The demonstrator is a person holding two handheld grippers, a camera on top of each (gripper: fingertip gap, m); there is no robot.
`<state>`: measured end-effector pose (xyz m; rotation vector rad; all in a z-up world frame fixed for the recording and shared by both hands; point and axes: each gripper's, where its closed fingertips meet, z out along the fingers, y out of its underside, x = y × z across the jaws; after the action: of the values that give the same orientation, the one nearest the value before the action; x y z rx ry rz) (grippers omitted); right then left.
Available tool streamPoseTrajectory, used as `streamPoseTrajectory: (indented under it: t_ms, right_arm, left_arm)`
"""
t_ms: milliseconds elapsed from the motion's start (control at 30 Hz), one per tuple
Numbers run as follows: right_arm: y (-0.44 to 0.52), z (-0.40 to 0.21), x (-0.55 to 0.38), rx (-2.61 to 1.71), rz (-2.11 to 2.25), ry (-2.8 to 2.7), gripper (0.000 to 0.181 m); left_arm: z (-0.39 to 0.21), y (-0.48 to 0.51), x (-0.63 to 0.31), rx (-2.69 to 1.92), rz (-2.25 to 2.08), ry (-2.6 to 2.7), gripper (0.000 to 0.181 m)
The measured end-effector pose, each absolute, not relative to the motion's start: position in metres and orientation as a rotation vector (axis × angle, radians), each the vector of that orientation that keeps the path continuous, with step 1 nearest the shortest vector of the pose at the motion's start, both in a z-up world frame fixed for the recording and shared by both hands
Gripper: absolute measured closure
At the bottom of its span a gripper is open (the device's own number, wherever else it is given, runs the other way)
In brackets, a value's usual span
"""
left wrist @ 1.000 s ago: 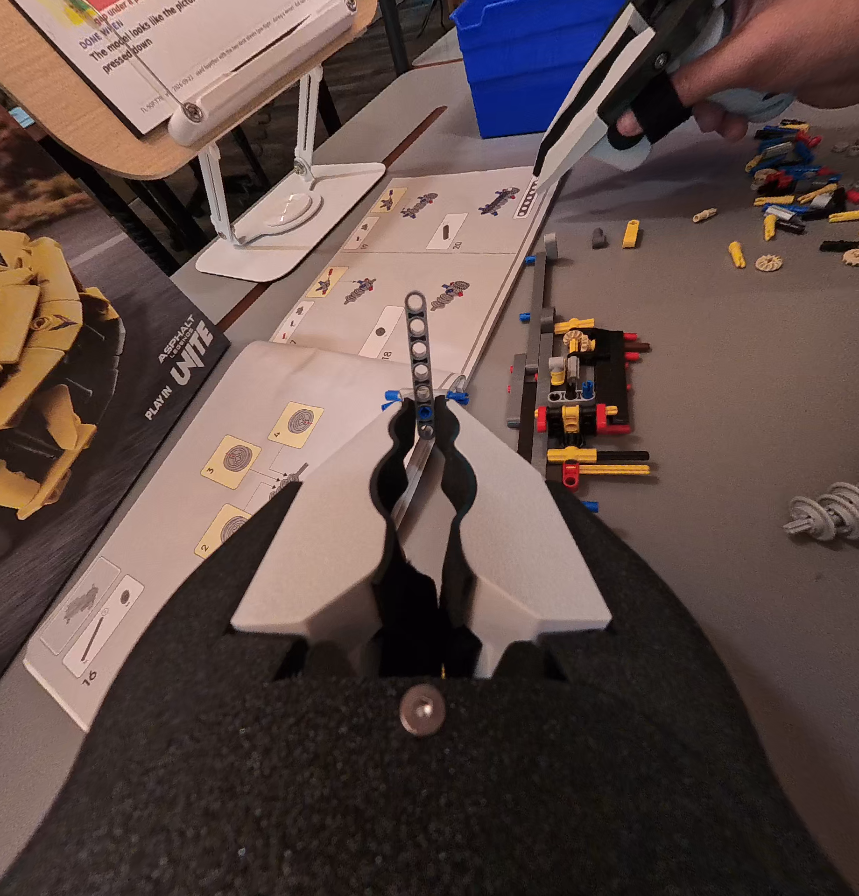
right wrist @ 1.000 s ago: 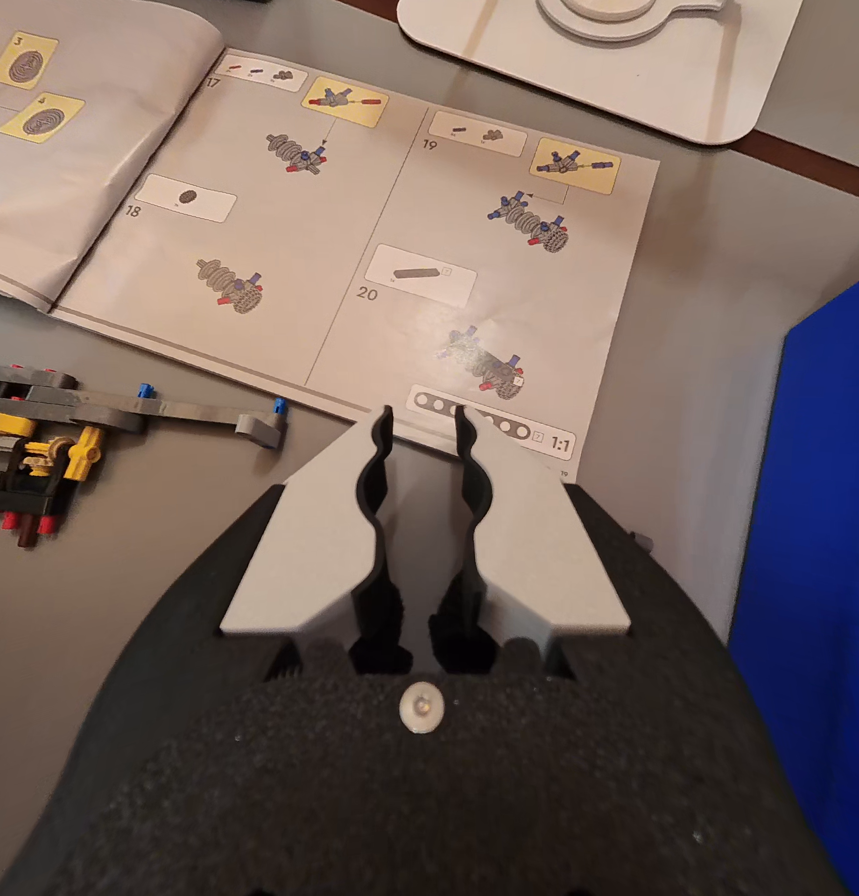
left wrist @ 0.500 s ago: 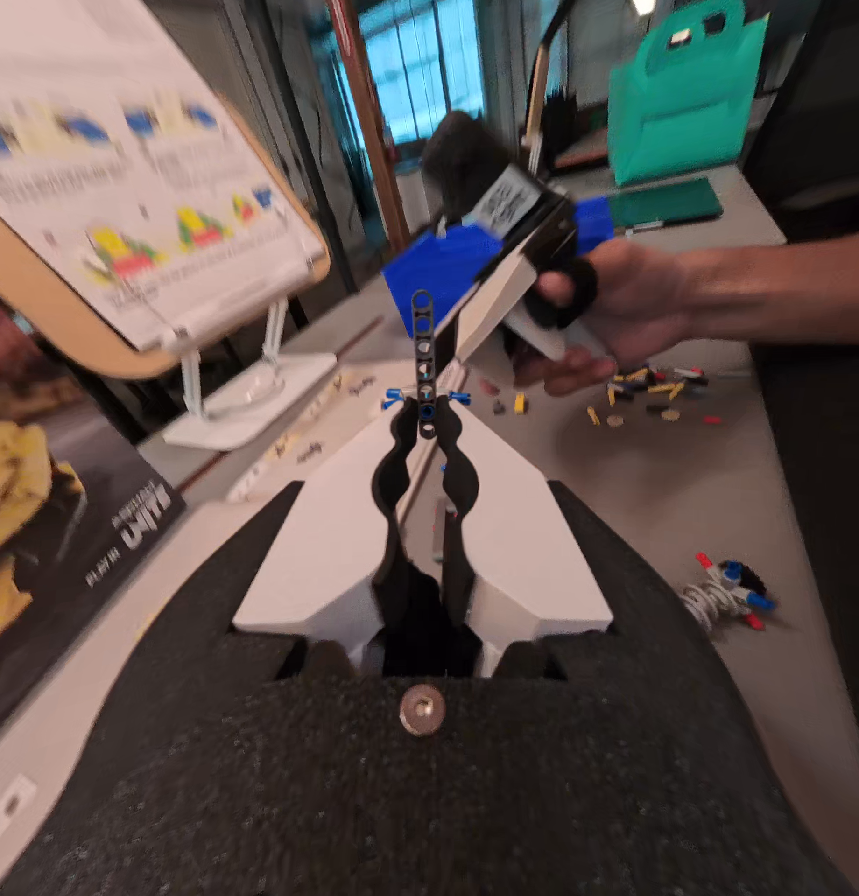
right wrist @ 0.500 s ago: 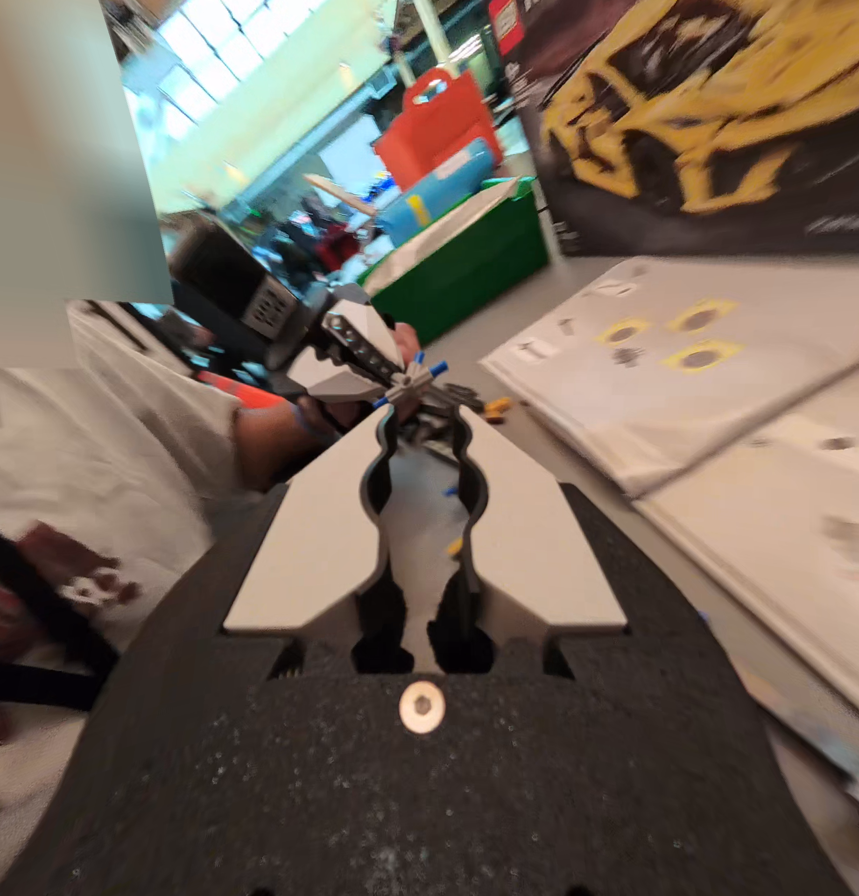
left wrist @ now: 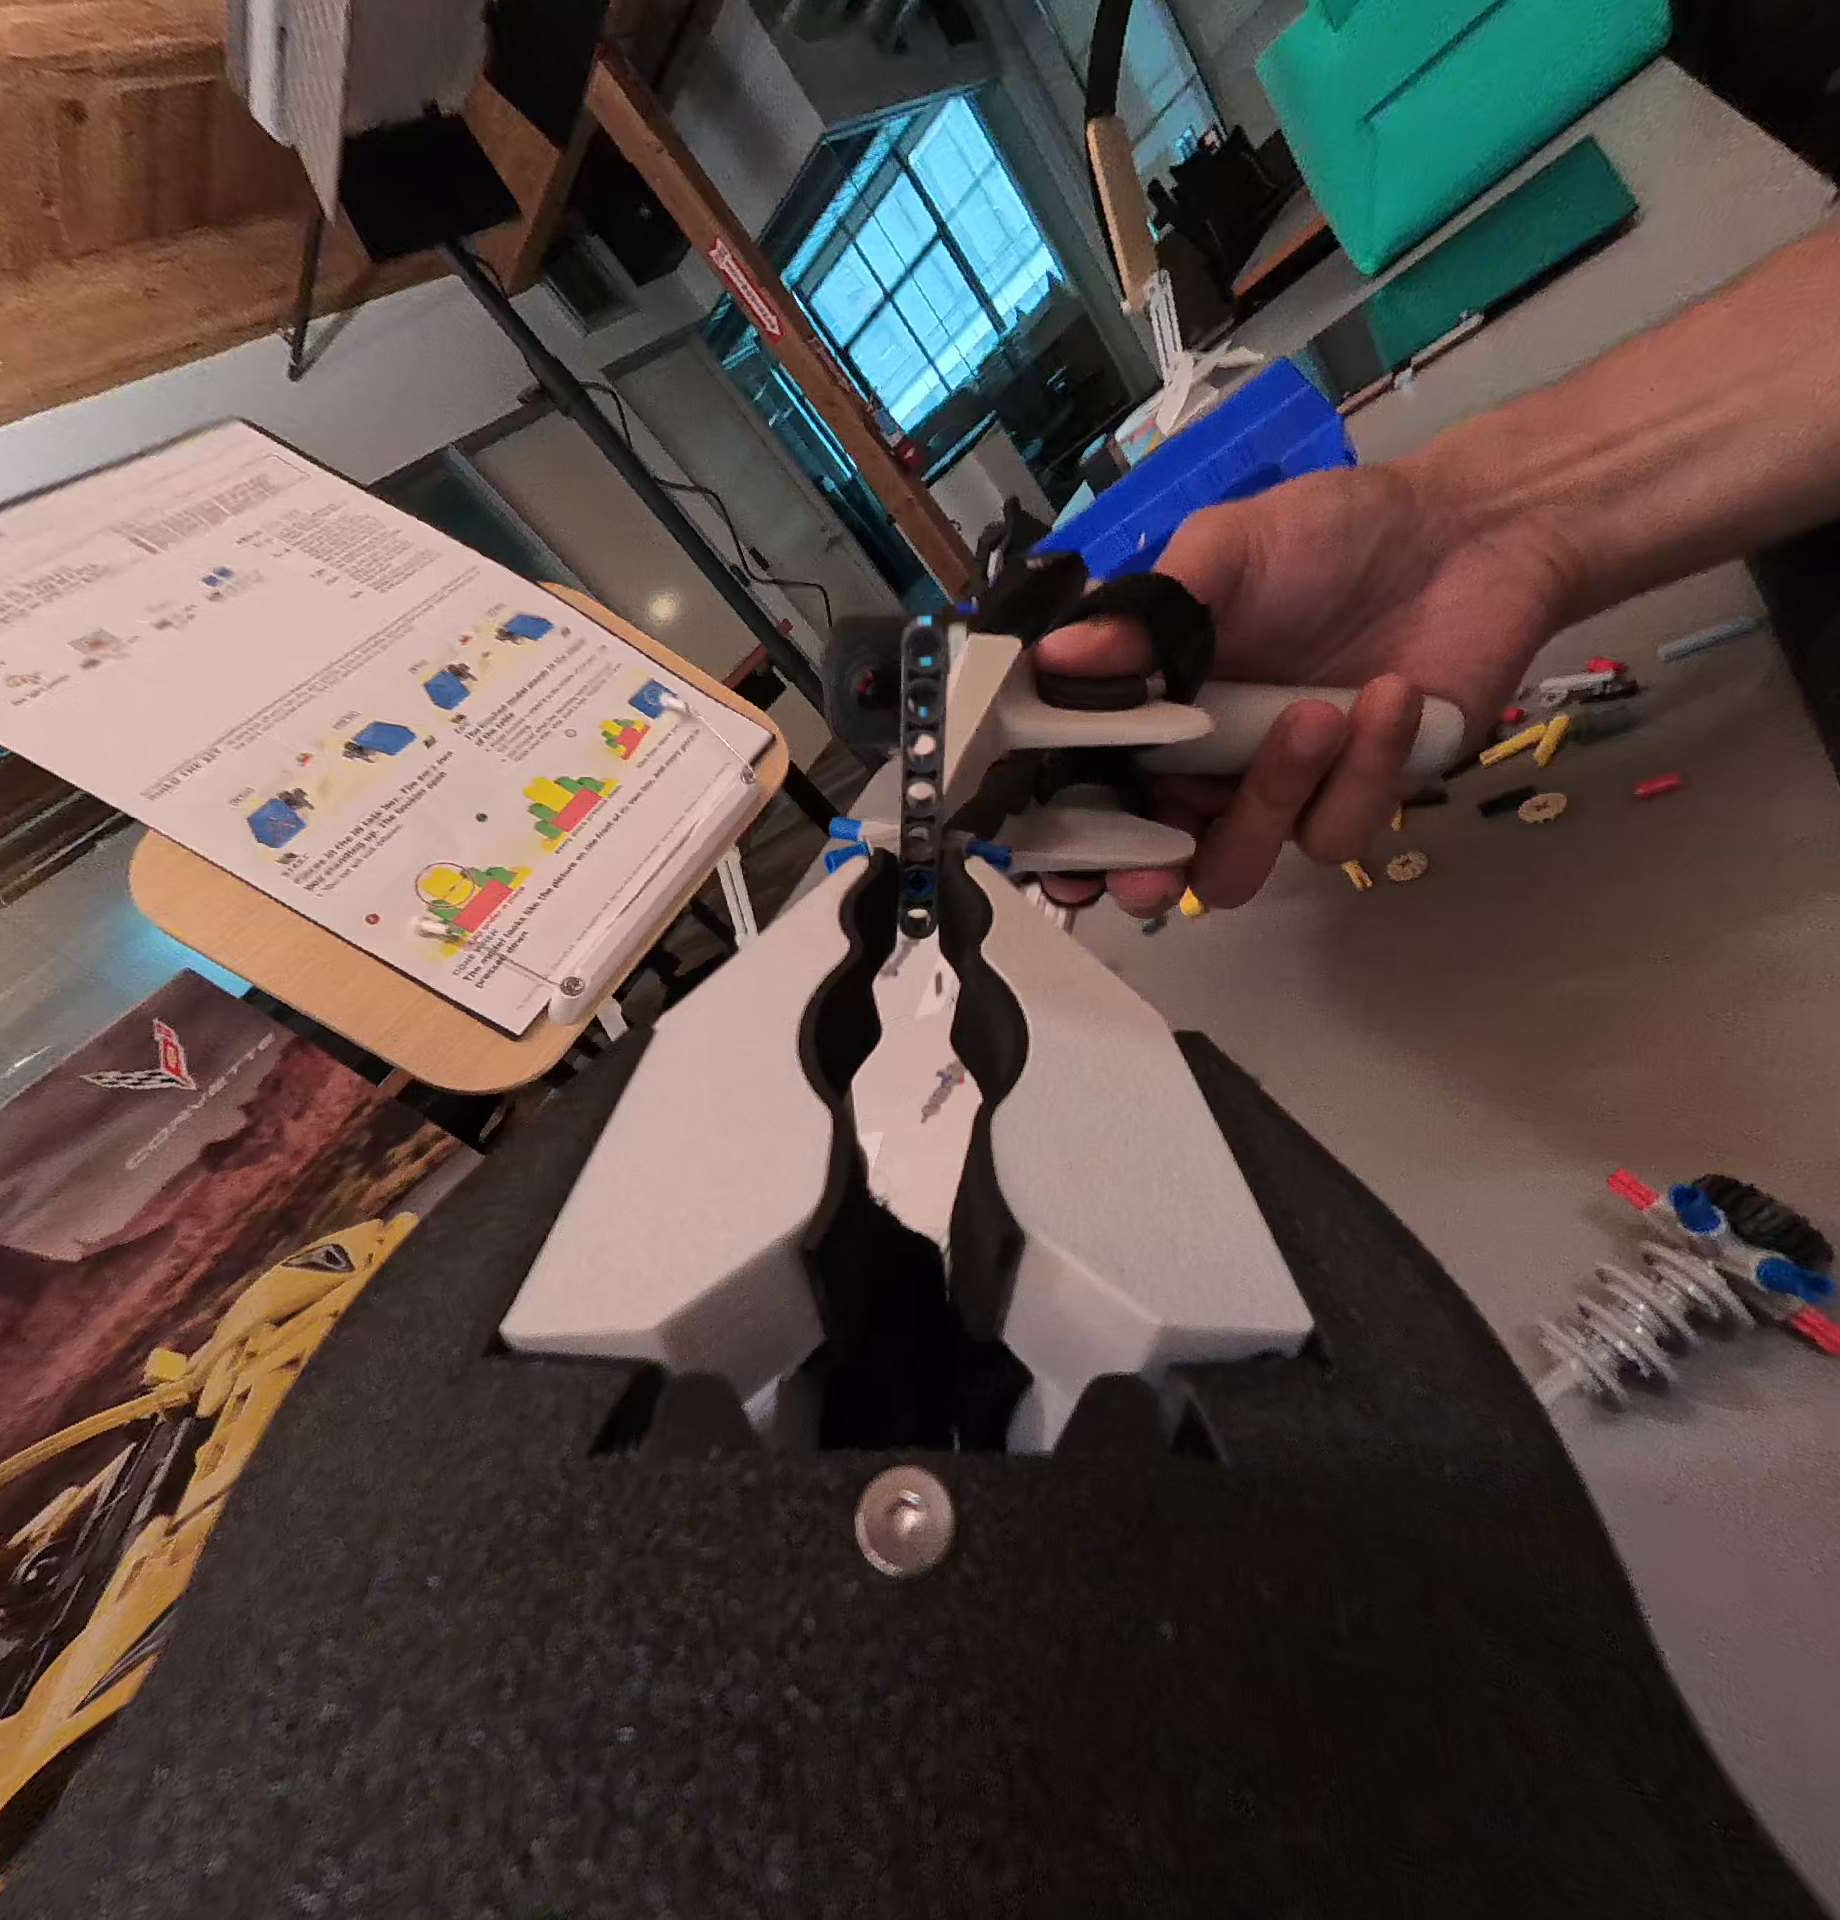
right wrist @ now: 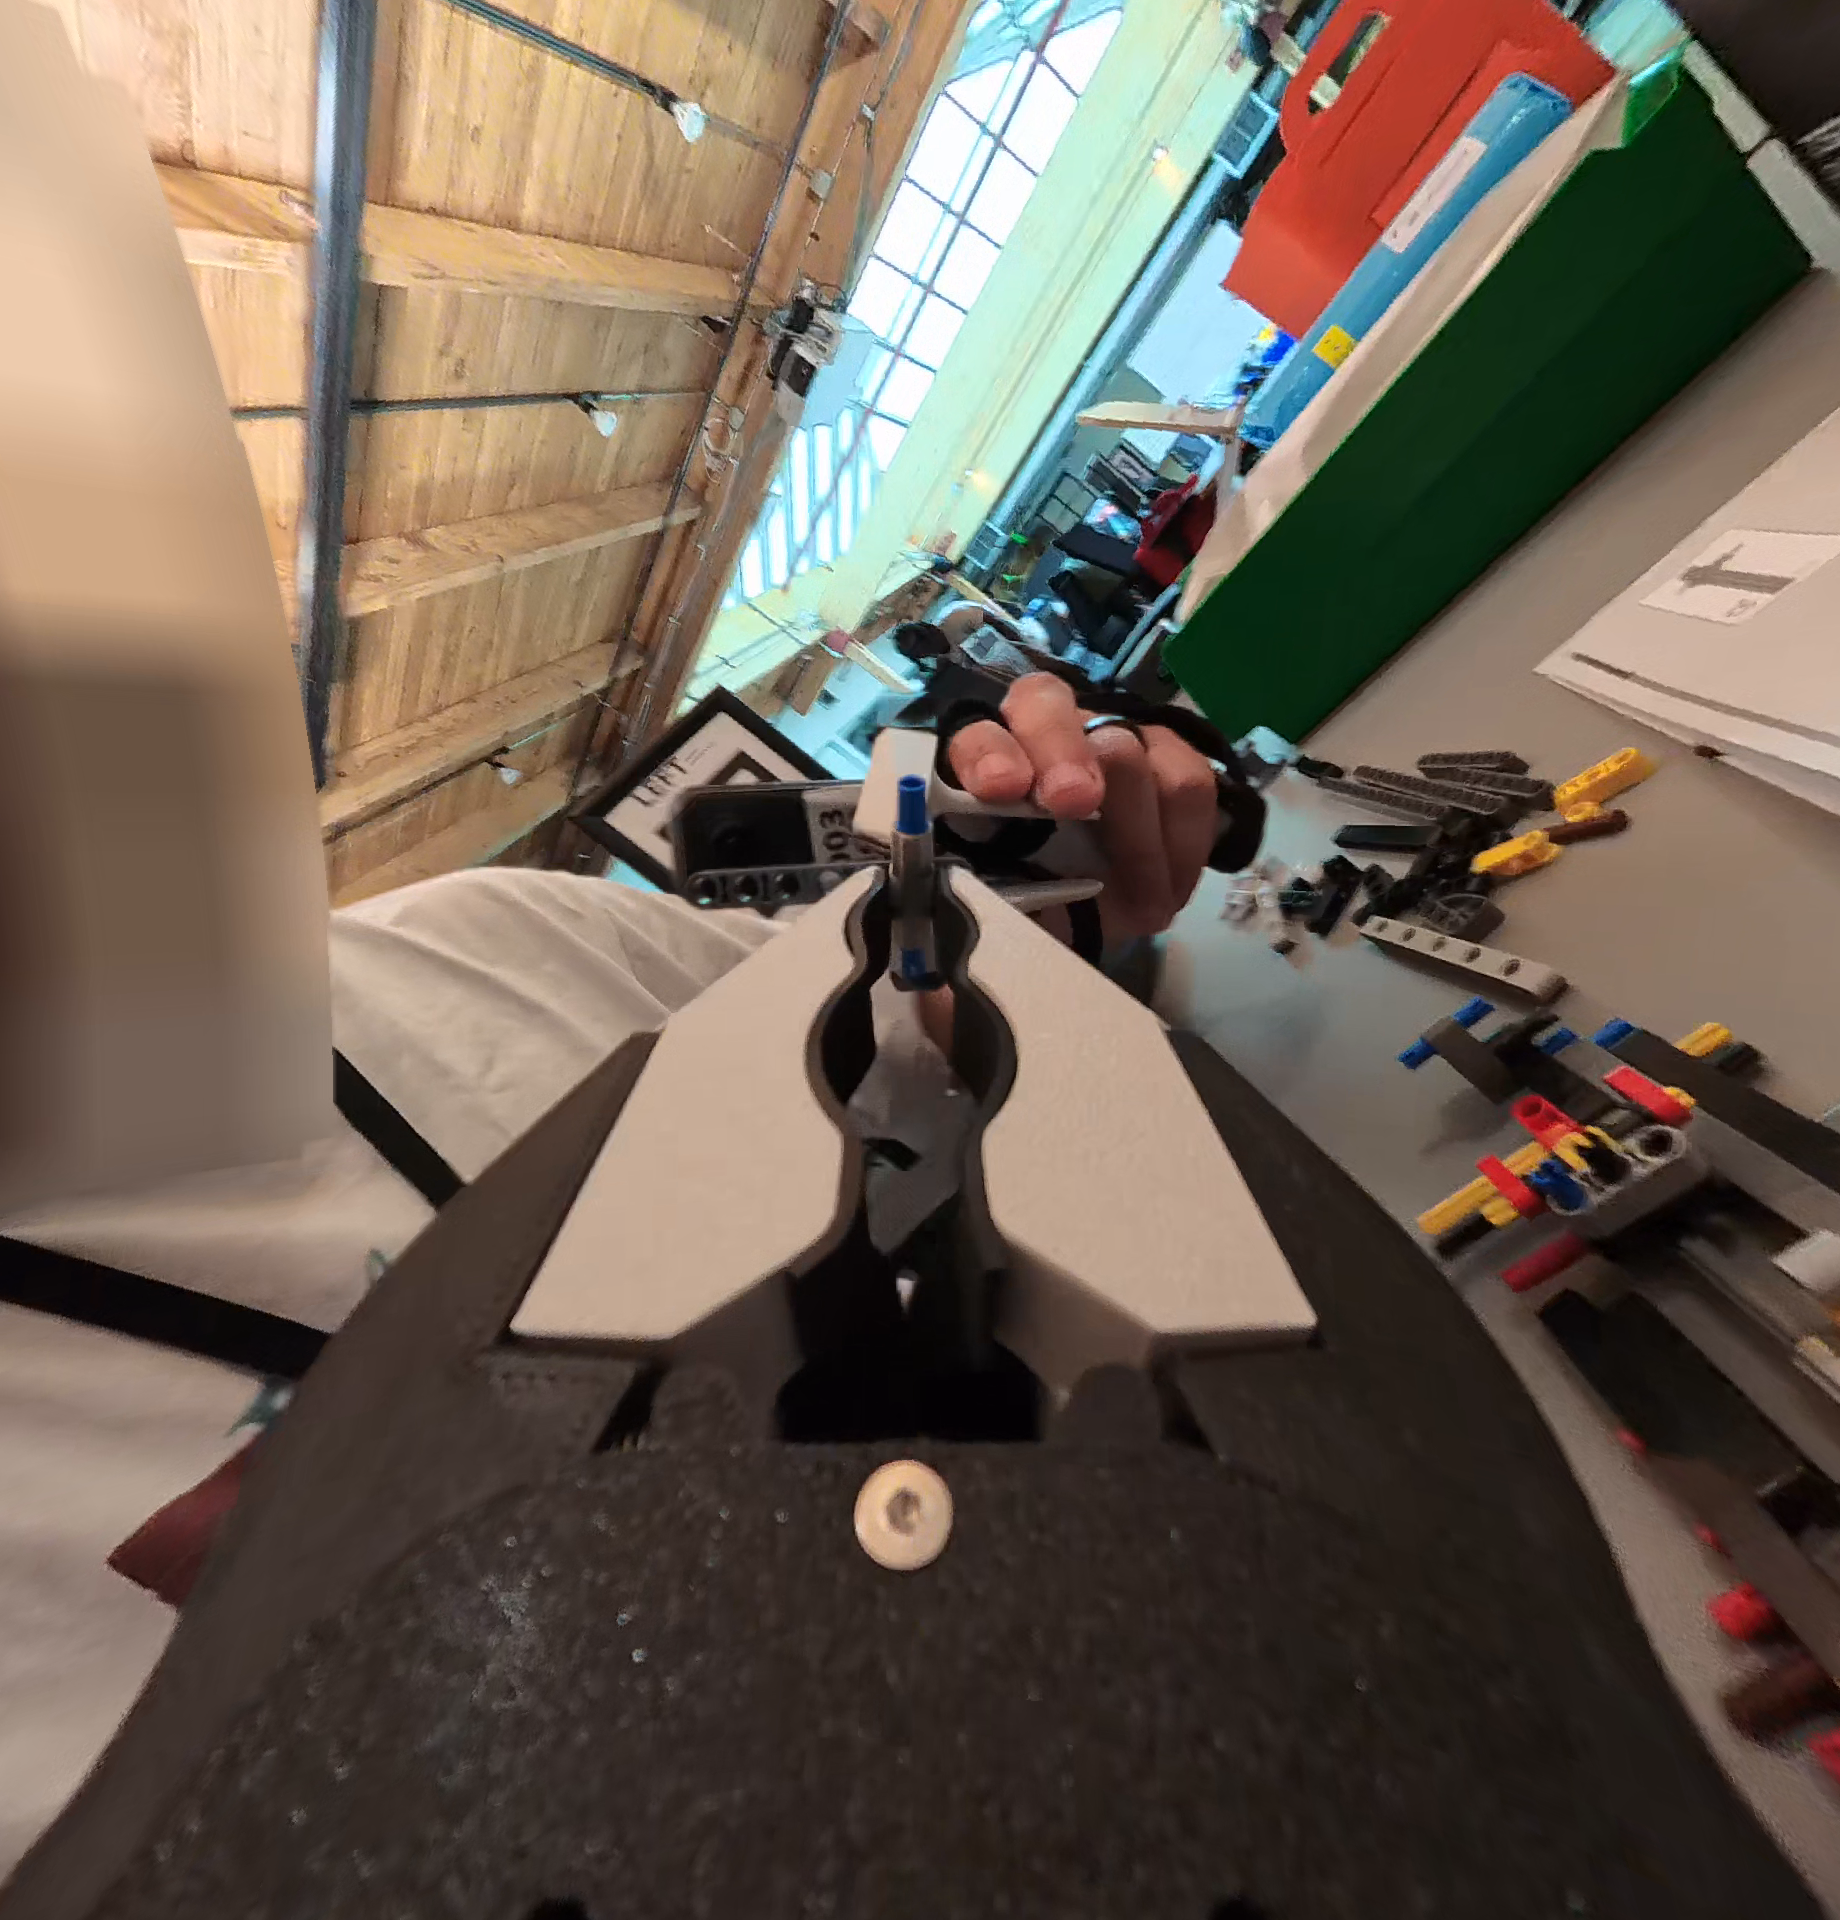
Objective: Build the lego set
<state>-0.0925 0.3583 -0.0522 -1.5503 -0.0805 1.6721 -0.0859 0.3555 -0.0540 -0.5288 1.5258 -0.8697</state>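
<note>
Item: my left gripper, jaws clamped on the lower end of a dark beam raised above the table. Item: my right gripper, jaws pinched on a grey connector with blue pins; its join to the beam is hidden. Item: spring assembly, at 4 o'clock, blurred. Item: loose parts, at 2 o'clock, indistinct.

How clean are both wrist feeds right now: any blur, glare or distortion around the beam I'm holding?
Left wrist view: dark beam at the left gripper is fairly sharp; the bright window behind is blown out; wide-angle bending tilts the room. Right wrist view: right gripper and blue-tipped pin are sharp, the grey table edge smears lower right, a mosaic patch covers the left.
</note>
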Motion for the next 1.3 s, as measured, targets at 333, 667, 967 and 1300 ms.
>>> streamPoseTrajectory:
  t_ms: [333,667,967,1300]
  right_arm:
    - [0.352,-0.038,-0.098,-1.482,1.760,-0.066,0.176]
    - [0.348,-0.043,-0.099,-1.474,1.936,0.015,0.176]
    - [0.350,-0.040,-0.046,-1.451,1.717,0.108,0.176]
    - [0.359,-0.011,-0.100,-1.429,1.715,0.057,0.176]
  left_arm:
    - [-0.040,0.349,-0.092,-0.567,-1.038,1.492,0.175]
    - [-0.045,0.346,-0.094,-0.518,-0.967,1.541,0.175]
    - [0.006,0.369,-0.120,-0.599,-1.331,1.306,0.175]
    - [-0.005,0.358,-0.112,-0.531,-1.403,1.276,0.175]
